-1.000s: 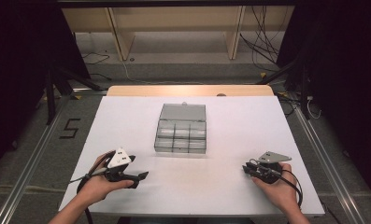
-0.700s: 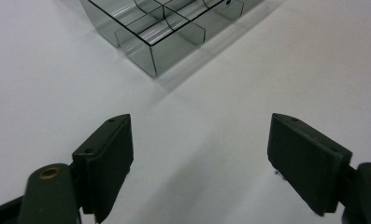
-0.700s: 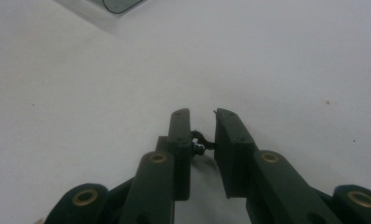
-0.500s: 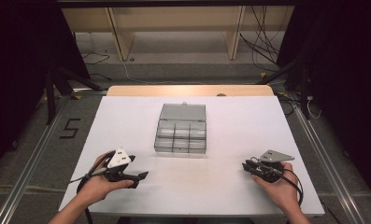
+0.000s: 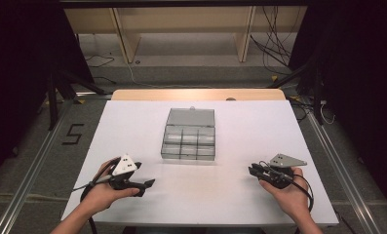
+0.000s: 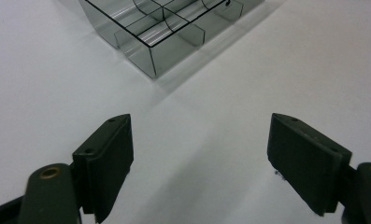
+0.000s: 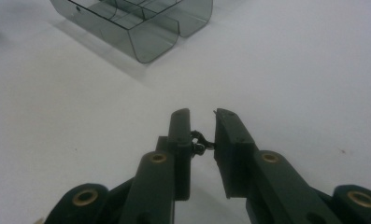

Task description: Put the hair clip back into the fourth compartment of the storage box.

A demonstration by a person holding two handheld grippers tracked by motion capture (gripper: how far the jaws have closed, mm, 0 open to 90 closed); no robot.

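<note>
One clear compartment box [image 5: 190, 134] is seen at the middle of the white table [image 5: 259, 131], its lid laid open toward the far edge; six compartments, in two rows of three, can be counted from the high view. Two tongs are held, one in each hand. The left tongs [image 5: 147, 184] are gripped by the left hand [image 5: 103, 191] near the front left of the table, pointing rightward, well apart from the box; the right tongs [image 5: 252, 169] are gripped by the right hand [image 5: 288, 191] near the front right, pointing leftward. Both forearms are seen entering from the near edge, and a grey three-cornered plate is carried on top of each tool. A black figure "5" [image 5: 73, 133] is marked on the floor left of the table. In the left gripper view, the left tongs [image 6: 199, 163] are shown released, the two black jaws spread wide over bare table, with a corner of the box [image 6: 150, 51] ahead; this spread cannot be judged from the high view. In the right gripper view, the right tongs [image 7: 203, 140] are shown nearly clenched, a narrow gap being left between the jaws, with nothing grasped; a rounded corner of the box [image 7: 146, 44] is seen ahead and to the left.
</note>
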